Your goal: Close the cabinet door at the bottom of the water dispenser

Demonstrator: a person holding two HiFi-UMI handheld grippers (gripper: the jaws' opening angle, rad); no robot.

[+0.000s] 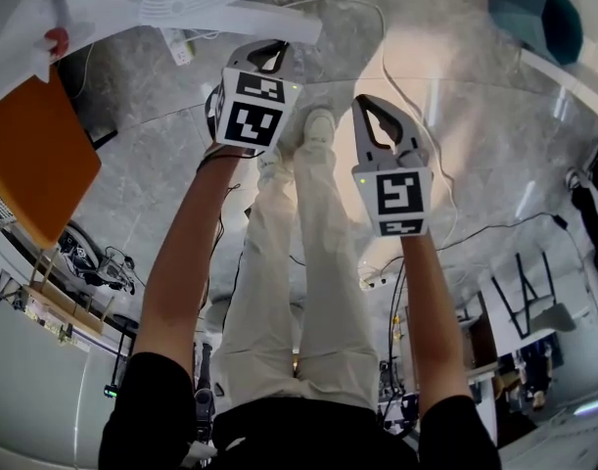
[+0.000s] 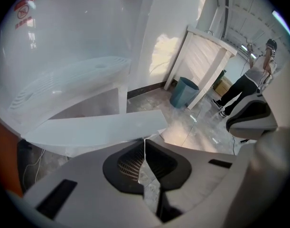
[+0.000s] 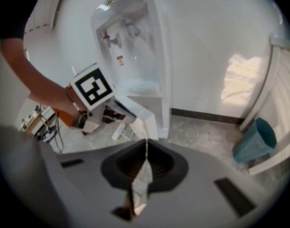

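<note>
Right gripper view: cabinet door [image 3: 141, 118] at base of water dispenser [image 3: 135, 42] stands swung out, so task not done. My left gripper [image 2: 145, 141] is clenched, empty, tips just beside door edge, contact unconfirmed; right gripper [image 3: 146, 144] is clenched, empty, well back. Remaining, my est.: push door flush.

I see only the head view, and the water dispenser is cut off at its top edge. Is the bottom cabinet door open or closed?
Observer: Open; in the right gripper view the cabinet door stands swung out from the water dispenser.
Operator: Is anything held on the left?
Observer: No; the left gripper view shows the left gripper shut, nothing between its jaws.
Operator: And on the right?
Observer: The right gripper is shut and empty too, apart from the door.
</note>
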